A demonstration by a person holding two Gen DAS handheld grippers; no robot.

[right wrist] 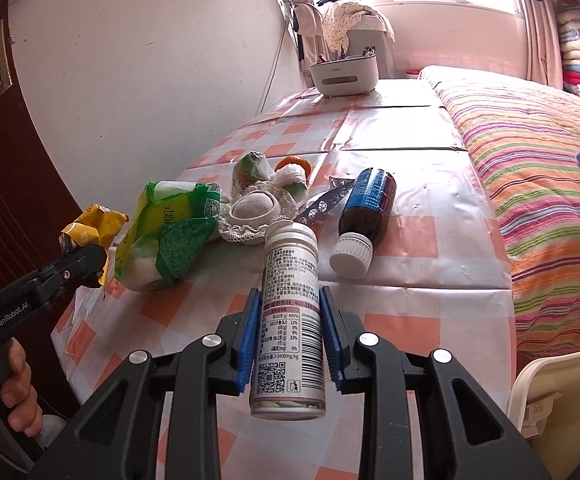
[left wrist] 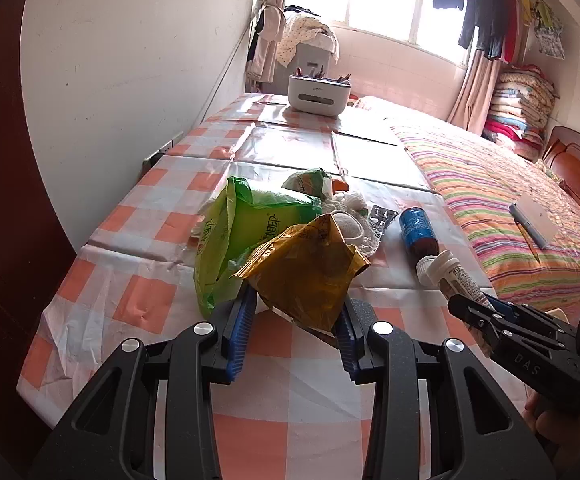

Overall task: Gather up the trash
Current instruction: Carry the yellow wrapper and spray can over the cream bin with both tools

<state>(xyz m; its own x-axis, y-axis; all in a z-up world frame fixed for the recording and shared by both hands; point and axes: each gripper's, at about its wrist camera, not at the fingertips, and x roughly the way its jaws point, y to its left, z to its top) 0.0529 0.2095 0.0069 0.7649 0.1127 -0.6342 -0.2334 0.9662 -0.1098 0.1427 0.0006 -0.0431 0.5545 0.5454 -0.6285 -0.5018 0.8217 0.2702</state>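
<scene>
While both grippers hang above the near end of the table (left wrist: 137,280), each has an item clamped. Left gripper (left wrist: 294,320): blue pads narrowed onto a crumpled yellow wrapper (left wrist: 310,272), which is lifted clear of the checked cloth. Right gripper (right wrist: 287,328): pads pressed on either side of a white pill bottle (right wrist: 290,320), its capped end pointing away from the camera, label facing up.

Remaining trash lies on the table ahead — a green packet (right wrist: 165,232) nearest the left gripper, a smaller green-and-white wrapper (right wrist: 249,168) behind it, and a lace-edged white piece (right wrist: 249,212) touching the packet. Beside that sits a flattened foil item (right wrist: 326,202), possibly a blister strip; the view is too small to confirm. A dark bottle with a blue label (right wrist: 366,208) lies on its side, white cap toward the camera.

At the far end of the table stands a white caddy (left wrist: 318,94). A striped bedspread (left wrist: 502,200) adjoins the table's right edge.
</scene>
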